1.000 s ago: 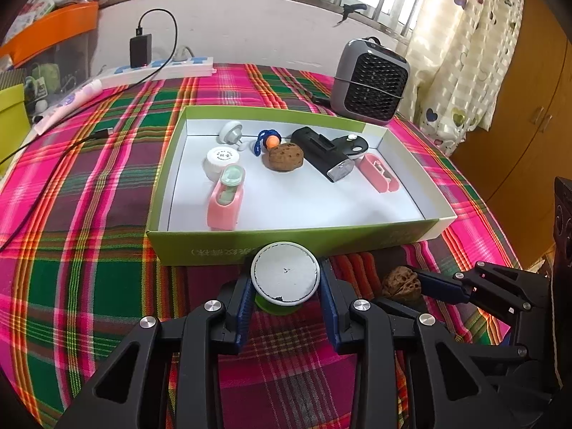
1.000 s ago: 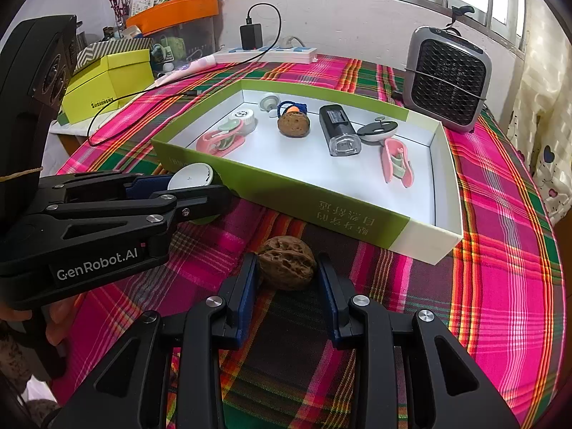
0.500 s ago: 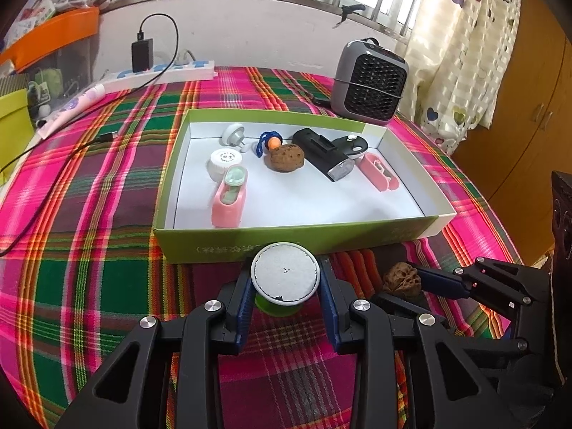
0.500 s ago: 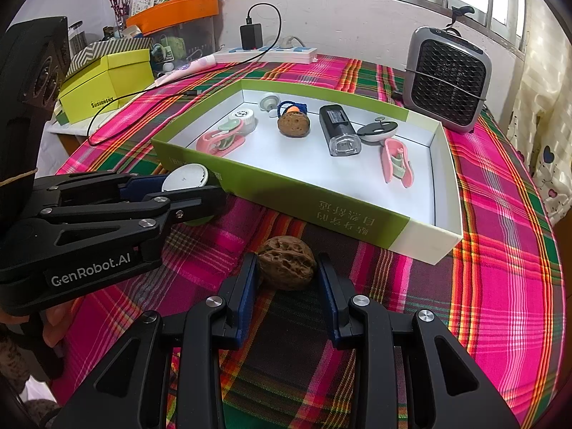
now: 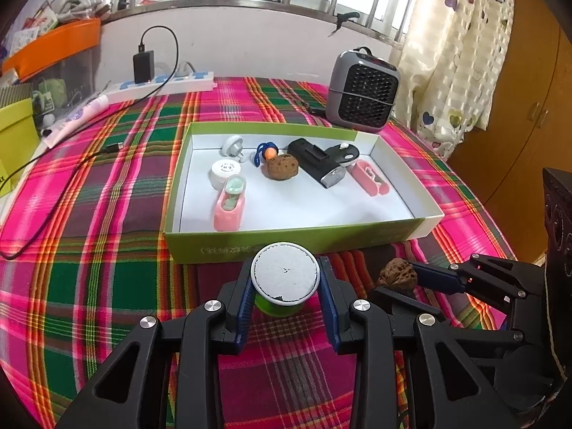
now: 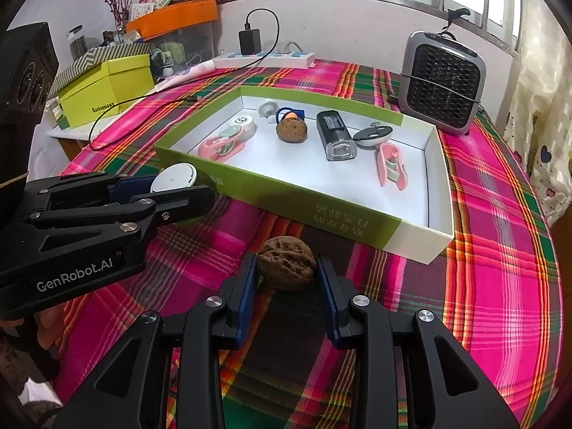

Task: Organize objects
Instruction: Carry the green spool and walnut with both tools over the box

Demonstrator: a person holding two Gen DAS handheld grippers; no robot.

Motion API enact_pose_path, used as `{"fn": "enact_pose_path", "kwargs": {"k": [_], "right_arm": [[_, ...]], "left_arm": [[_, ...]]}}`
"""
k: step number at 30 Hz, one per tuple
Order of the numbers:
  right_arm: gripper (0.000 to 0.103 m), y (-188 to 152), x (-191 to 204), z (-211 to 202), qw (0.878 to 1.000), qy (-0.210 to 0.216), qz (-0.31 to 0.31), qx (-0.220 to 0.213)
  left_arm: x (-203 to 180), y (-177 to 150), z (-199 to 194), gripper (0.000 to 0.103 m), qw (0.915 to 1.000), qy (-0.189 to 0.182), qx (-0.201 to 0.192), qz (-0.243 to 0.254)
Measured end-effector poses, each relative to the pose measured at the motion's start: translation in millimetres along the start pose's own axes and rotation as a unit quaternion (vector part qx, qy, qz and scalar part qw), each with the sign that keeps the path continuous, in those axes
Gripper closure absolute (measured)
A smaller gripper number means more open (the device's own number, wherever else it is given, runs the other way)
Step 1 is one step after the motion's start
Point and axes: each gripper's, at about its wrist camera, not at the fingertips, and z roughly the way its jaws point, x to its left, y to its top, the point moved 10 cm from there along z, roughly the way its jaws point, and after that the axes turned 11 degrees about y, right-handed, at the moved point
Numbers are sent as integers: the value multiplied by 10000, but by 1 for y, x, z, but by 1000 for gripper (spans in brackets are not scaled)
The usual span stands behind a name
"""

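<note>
Left gripper [image 5: 285, 296] clamps a green jar with a white lid [image 5: 284, 278], just before the green tray's [image 5: 293, 245] near wall at 12 o'clock. Right gripper [image 6: 286, 279] at 3 o'clock pinches a walnut [image 6: 287, 267] above the plaid tablecloth [image 6: 482, 250].

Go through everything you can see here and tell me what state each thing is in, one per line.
left gripper: shut on the green jar.
green jar: white lid on, upright.
right gripper: shut on the walnut.
walnut: outside the box.
green box: open, no lid.
second walnut: inside the box.
black flashlight: lying flat in the box.
charger: plugged into the power strip.
</note>
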Motion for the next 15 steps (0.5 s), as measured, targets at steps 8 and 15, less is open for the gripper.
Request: {"fn": "enact_pose_path", "kwargs": {"k": [8,15], "right_arm": [[69,7,3,-11,9999,29,-20,-121],[69,13,3,-19,9997,22,-36,-226]], "left_arm": [[-1,3,-11,72,10000,-4,-53,29],[-2,7,-19,72,9999,4,-126,37]]}}
